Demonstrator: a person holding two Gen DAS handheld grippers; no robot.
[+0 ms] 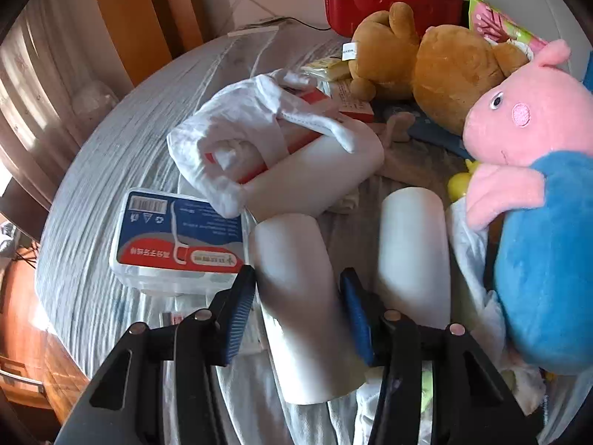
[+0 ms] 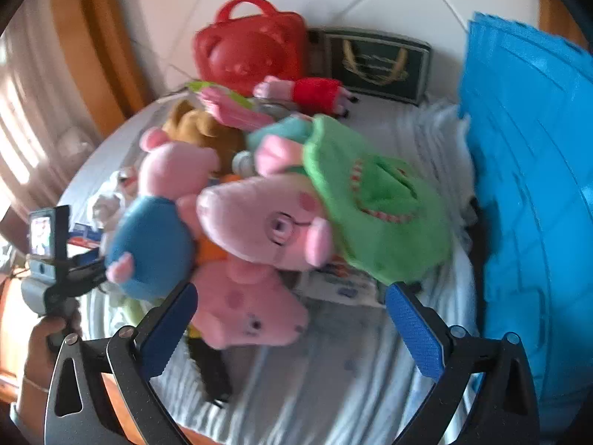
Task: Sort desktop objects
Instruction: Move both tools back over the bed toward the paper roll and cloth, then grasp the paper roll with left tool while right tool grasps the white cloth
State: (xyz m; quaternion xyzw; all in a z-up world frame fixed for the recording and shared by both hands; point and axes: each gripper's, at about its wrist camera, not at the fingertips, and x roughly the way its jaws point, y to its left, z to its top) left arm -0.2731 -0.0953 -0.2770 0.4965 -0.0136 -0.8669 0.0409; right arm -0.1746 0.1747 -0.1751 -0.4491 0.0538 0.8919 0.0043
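Note:
In the left wrist view my left gripper (image 1: 298,289) is shut on a white cylinder (image 1: 300,296) lying on the grey cloth; its blue pads press both sides. A second white cylinder (image 1: 411,244) lies just right of it, a third (image 1: 318,174) beyond. A floss-pick box (image 1: 178,233) sits to the left. A white cloth bag (image 1: 244,129) covers a red-white box. In the right wrist view my right gripper (image 2: 292,319) is open and empty, above a pink pig plush (image 2: 244,307) and near a pig plush in green (image 2: 333,215).
A blue-bodied pig plush (image 1: 533,193) (image 2: 152,237) and a brown bear (image 1: 437,59) crowd the right. A red plastic case (image 2: 248,44) and a dark green box (image 2: 374,63) stand at the back wall. A blue mat (image 2: 533,193) rises at far right. The table edge runs along the left.

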